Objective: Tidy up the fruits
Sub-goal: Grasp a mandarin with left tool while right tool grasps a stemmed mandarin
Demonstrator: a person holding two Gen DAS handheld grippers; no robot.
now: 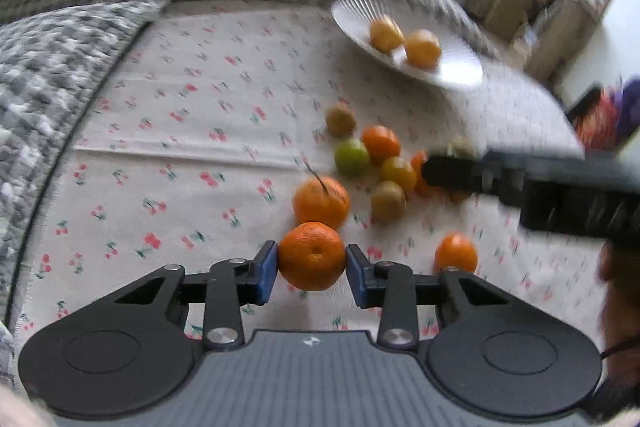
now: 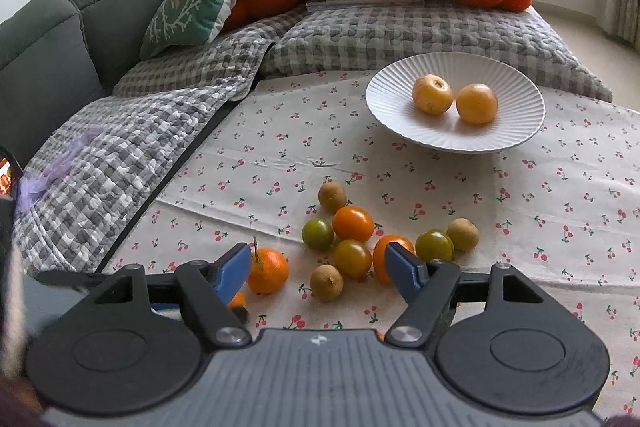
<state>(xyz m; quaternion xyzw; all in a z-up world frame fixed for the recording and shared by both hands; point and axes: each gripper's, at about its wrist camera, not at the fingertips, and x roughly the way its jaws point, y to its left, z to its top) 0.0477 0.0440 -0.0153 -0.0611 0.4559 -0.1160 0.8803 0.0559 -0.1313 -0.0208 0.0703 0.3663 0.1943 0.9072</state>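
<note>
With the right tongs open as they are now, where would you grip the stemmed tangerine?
Grip the stemmed tangerine across its round middle, coming from above with the right tongs. Its thin stem sticks up, so the fingers should straddle it. The fruit sits apart from the cluster, leaving both flanks free.

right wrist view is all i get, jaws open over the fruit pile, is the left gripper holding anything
Observer: Yes, the left gripper is shut on a mandarin.
Operator: lifted or on the cloth
Observer: I can't tell from the left wrist view; it sits between the blue pads, with the tablecloth behind.
Operator: any fruit i can't see
Observer: One more orange fruit lies apart from the pile, beside the left gripper's right finger.
</note>
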